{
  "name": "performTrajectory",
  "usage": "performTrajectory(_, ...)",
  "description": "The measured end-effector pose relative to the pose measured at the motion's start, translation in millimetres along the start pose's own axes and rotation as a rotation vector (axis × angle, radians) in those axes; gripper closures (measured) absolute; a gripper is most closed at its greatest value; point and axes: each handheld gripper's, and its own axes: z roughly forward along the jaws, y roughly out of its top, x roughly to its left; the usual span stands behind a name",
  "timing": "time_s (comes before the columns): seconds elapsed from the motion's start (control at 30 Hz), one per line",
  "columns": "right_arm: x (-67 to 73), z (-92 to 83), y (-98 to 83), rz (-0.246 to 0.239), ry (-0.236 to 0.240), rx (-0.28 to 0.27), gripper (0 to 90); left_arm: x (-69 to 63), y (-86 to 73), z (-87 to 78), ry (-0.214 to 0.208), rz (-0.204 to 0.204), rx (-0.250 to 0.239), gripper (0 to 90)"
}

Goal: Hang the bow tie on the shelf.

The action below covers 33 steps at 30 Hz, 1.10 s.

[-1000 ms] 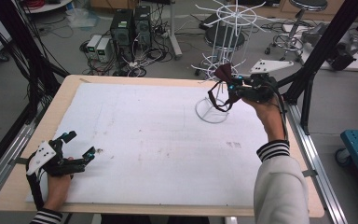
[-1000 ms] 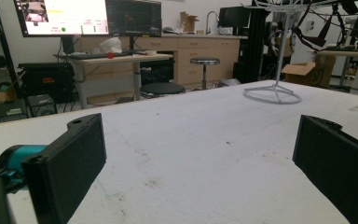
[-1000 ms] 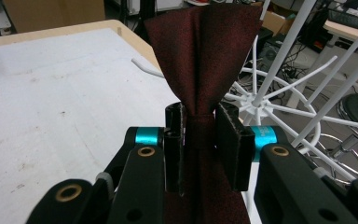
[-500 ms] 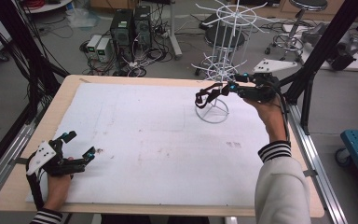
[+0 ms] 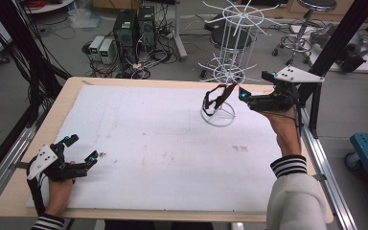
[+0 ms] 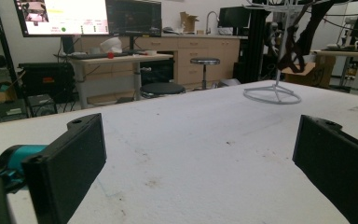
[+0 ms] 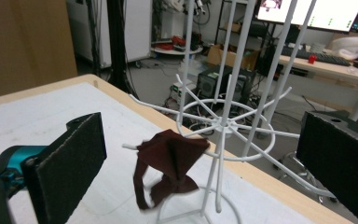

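Right tool has just been opening; jaws wide, nothing between them, level near the bench at 2 o'clock. Dark red cloth hangs from a lower prong of the white wire rack, long axis vertical, ends pointing down. My left tool rests released at 8 o'clock.

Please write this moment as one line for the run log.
stage: hanging done | dark red cloth bow: hangs on white wire rack | right gripper: fingers just opened, nothing between | left gripper: open, on table
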Motion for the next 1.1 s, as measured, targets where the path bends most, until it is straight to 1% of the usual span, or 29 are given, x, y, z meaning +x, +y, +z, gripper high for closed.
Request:
performTrajectory(0.1,3.4,-4.7,-2.7,-0.002,-0.001,-0.016,0.7,0.1,0.0,-0.1,0.000,0.002,0.002,3.1)
performTrajectory(0.2,7.1,-10.4,-7.9,0.009,0.007,-0.037,0.7,0.0,0.0,0.0,-0.001,0.004,0.001,3.1)
performTrajectory(0.27,10.1,-14.2,-11.7,0.004,0.007,-0.045,0.7,0.2,0.1,-0.1,-0.002,0.003,0.003,3.0)
performTrajectory(0.3,12.2,-16.6,-13.7,0.006,0.010,-0.057,0.7,0.1,0.0,-0.2,0.000,0.002,0.003,3.1)
performTrajectory(0.37,17.6,-22.2,-17.9,-0.008,0.003,-0.080,0.7,0.3,0.1,-0.1,0.000,0.000,0.003,3.1)
performTrajectory(0.47,27.9,-31.3,-28.1,-0.015,-0.007,-0.109,0.7,0.1,0.1,0.0,-0.001,0.001,0.001,3.1)
performTrajectory(0.53,34.5,-36.3,-38.0,-0.004,0.004,-0.130,0.7,-0.2,0.0,0.0,0.000,0.006,0.002,3.0)
performTrajectory(0.57,36.5,-38.1,-42.9,-0.009,0.000,-0.136,0.7,-0.1,0.0,0.1,0.000,0.003,0.001,3.1)
performTrajectory(0.6,38.3,-39.8,-48.0,-0.003,0.004,-0.146,0.7,0.0,0.0,0.1,0.000,0.001,0.000,3.0)
performTrajectory(0.63,39.8,-40.9,-51.8,0.003,0.007,-0.150,0.7,0.0,0.0,-0.1,0.000,0.000,0.001,3.0)
performTrajectory(0.67,42.0,-43.0,-57.3,0.011,-0.005,-0.148,0.7,-0.1,0.1,0.1,0.000,0.001,0.001,3.1)
performTrajectory(0.87,51.1,-46.9,-77.3,0.021,-0.013,-0.177,0.7,0.1,0.0,0.0,0.001,0.000,0.002,3.1)
performTrajectory(0.9,52.9,-47.1,-80.2,0.022,-0.017,-0.171,0.7,0.0,0.0,0.0,-0.001,0.000,0.001,3.1)
performTrajectory(0.93,54.3,-46.5,-82.7,0.014,-0.018,-0.161,0.7,0.0,0.0,0.0,0.001,0.000,0.002,3.0)
performTrajectory(0.97,56.8,-46.6,-86.5,0.010,-0.022,-0.174,0.7,0.0,0.1,-0.1,0.000,0.001,0.002,3.1)
performTrajectory(1.0,58.7,-46.3,-90.4,0.017,-0.021,-0.180,0.7,0.0,0.1,0.0,-0.001,0.002,0.002,3.1)
performTrajectory(1.03,60.4,-45.5,-95.1,0.022,-0.024,-0.180,0.7,0.0,0.0,-0.1,0.000,0.001,0.002,3.1)
performTrajectory(1.1,64.1,-44.0,-105.6,0.018,-0.036,-0.167,0.7,0.0,0.0,-0.1,-0.001,0.000,0.001,3.1)
